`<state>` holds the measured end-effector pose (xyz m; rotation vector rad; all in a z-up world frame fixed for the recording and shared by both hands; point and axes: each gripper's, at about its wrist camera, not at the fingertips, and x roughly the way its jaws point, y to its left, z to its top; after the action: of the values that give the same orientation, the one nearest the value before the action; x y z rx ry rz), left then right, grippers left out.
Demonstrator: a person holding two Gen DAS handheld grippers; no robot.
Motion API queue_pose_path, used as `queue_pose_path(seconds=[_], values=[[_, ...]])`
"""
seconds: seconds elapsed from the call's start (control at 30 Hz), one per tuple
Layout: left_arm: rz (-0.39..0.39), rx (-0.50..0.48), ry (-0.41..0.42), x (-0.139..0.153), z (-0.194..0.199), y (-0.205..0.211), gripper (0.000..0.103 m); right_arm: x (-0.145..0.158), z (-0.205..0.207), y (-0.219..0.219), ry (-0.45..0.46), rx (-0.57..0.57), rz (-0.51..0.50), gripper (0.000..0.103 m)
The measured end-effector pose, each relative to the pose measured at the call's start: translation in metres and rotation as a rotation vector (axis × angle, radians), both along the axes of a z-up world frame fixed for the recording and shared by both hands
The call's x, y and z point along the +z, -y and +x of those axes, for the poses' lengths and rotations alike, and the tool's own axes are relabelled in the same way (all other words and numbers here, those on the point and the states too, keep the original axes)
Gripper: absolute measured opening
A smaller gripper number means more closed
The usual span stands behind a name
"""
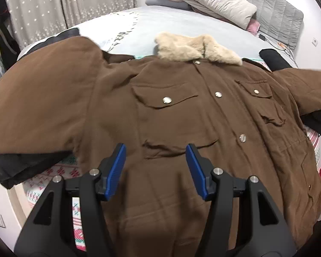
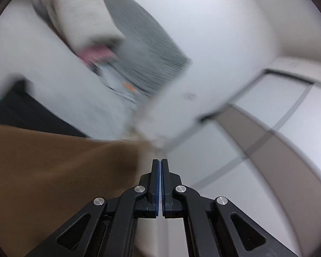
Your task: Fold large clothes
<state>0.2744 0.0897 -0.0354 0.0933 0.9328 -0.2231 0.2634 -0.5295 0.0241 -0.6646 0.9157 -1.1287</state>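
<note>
Across the middle of the left wrist view lies the brown coat (image 1: 182, 111), spread front-up on the bed (image 1: 177, 23), its fur collar (image 1: 194, 47) toward the top of the frame, its snaps closed and both sleeves flung out to the sides. It looks thick and padded: probably heavy, soft and slow to drape, so a pinch of cloth near a cuff or a hem corner seems the best hold, not the bulky body. The left tongs (image 1: 156, 156) hover wide apart above the lower front, holding nothing. In the blurred right wrist view the right tongs (image 2: 160, 165) are pressed together; brown fabric fills the lower left beside them, but whether any is caught between them I cannot tell. Pillows (image 1: 211, 0) sit at the upper right.
</note>
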Motion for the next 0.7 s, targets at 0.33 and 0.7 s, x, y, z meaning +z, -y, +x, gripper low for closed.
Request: queue_pose_path(seconds=[0.33,0.7], values=[[0.034,0.02,-0.081,-0.003,-0.033,-0.044,0.069,-0.009,-0.062,0.002,0.207,0.163,0.731,0.042],[-0.057,-0.023,-0.257,-0.014,-0.129,-0.089,0.077,-0.058,-0.167,-0.127,0.079,0.518,1.297,0.063]])
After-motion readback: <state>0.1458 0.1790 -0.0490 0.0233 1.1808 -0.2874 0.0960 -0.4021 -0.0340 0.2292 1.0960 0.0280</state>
